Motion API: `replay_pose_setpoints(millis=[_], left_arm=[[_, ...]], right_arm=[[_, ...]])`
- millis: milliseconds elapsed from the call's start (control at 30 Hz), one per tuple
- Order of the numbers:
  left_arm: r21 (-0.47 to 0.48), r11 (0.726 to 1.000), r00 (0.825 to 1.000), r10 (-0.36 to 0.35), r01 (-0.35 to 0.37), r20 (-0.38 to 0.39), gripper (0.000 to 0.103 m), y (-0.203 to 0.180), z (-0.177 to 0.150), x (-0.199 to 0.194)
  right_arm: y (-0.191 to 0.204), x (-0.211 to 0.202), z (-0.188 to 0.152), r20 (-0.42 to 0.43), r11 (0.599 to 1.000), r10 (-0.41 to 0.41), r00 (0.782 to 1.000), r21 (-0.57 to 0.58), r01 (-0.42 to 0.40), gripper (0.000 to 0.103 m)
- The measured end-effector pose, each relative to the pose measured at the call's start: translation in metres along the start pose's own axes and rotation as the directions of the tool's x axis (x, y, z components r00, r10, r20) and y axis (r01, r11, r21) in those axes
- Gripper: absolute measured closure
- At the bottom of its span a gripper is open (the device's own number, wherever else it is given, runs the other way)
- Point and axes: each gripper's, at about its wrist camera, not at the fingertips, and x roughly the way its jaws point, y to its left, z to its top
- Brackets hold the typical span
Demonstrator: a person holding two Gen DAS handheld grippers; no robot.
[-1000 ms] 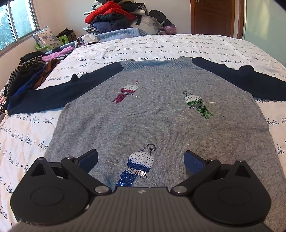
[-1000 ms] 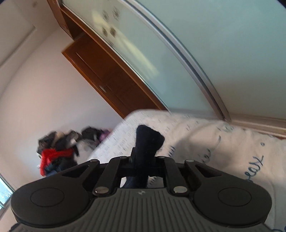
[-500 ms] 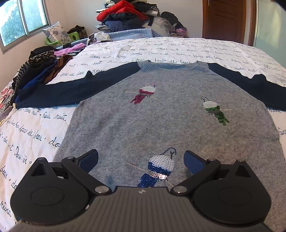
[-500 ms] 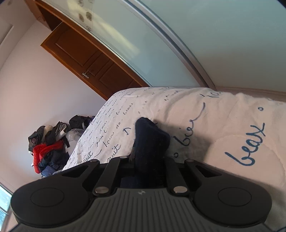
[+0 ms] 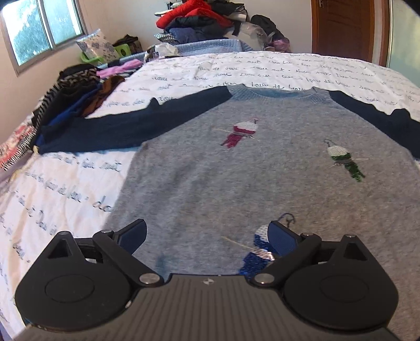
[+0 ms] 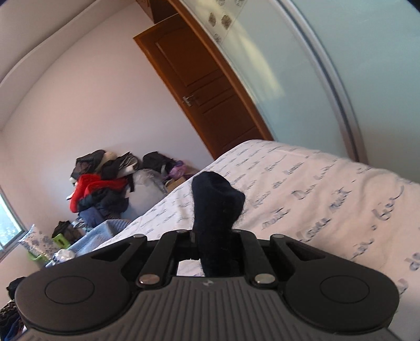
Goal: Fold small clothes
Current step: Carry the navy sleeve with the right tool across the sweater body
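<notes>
A grey sweater (image 5: 257, 173) with three sequin birds and navy sleeves lies flat, front up, on the white bed cover (image 5: 65, 188). Its left sleeve (image 5: 126, 126) stretches out to the left. My left gripper (image 5: 207, 233) hovers open over the sweater's lower hem, nothing between its fingers. In the right wrist view my right gripper (image 6: 214, 236) is shut on the navy cuff (image 6: 215, 207) of the other sleeve, which sticks up past the fingers, lifted above the bed.
A heap of folded and loose clothes (image 5: 71, 97) lies along the bed's left edge. A bigger pile with a red jacket (image 5: 194, 15) sits beyond the far end. A wooden door (image 6: 207, 91) and a frosted sliding panel (image 6: 328, 65) stand to the right.
The left gripper's view has slid left, so the sweater sits further right in frame. My right gripper has risen and rolled with the cuff still in it.
</notes>
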Motion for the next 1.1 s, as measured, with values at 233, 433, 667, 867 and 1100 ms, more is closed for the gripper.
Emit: replay_pose_setpoints(millis=[233, 433, 667, 867, 1100], left_arm=[[-0.040, 0.998, 0.998, -0.055, 0.055, 0.005, 0.006, 0.014, 0.000, -0.001], [-0.043, 0.998, 0.999, -0.036, 0.035, -0.008, 0.006, 0.021, 0.000, 0.004], [-0.056, 0.998, 0.999, 0.005, -0.007, -0.034, 0.005, 0.031, 0.001, 0.011], [-0.057, 0.998, 0.999, 0.010, -0.013, -0.048, 0.005, 0.033, -0.001, 0.014], [-0.054, 0.998, 0.999, 0.010, -0.013, -0.049, 0.005, 0.036, -0.004, 0.015]], right_arm=[[0.066, 0.001, -0.028, -0.052, 0.990, 0.050, 0.997, -0.132, -0.057, 0.094], [0.107, -0.002, -0.051, -0.087, 0.971, 0.111, 0.990, -0.203, -0.126, 0.094], [0.147, -0.005, -0.075, -0.135, 0.945, 0.146, 0.980, -0.275, -0.178, 0.093], [0.173, -0.006, -0.090, -0.159, 0.917, 0.165, 0.973, -0.339, -0.211, 0.093], [0.200, -0.004, -0.103, -0.195, 0.896, 0.184, 0.964, -0.369, -0.246, 0.093]])
